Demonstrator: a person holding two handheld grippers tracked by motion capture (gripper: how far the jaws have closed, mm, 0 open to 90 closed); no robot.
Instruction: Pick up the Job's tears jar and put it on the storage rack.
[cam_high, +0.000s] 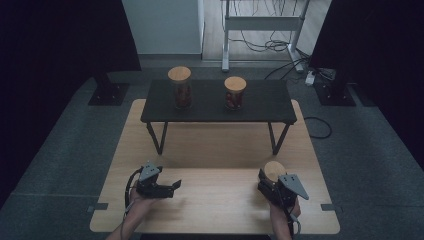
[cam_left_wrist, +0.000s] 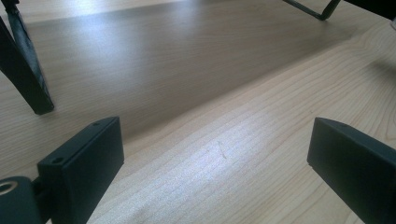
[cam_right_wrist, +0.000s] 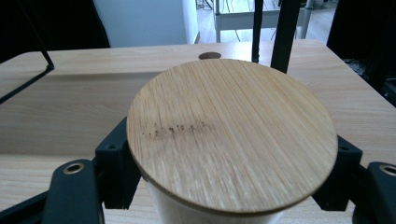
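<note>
A jar with a round wooden lid (cam_high: 274, 170) (cam_right_wrist: 231, 116) stands on the light wooden table (cam_high: 215, 200) at the front right. My right gripper (cam_high: 269, 186) (cam_right_wrist: 229, 151) is shut on it, one black jaw on each side just under the lid. My left gripper (cam_high: 175, 186) (cam_left_wrist: 217, 137) lies low over the table at the front left, open, pointing right, with only bare wood between its jaws. Two more wooden-lidded jars, a taller one (cam_high: 180, 87) and a shorter one (cam_high: 235, 92), stand on a low black bench (cam_high: 265, 107) at the table's far side.
The bench's thin black legs (cam_high: 155, 137) (cam_left_wrist: 25, 79) reach down to the table, with open space beneath the bench top. Black stands, cables and a white desk frame (cam_high: 262, 22) stand on the floor beyond the table.
</note>
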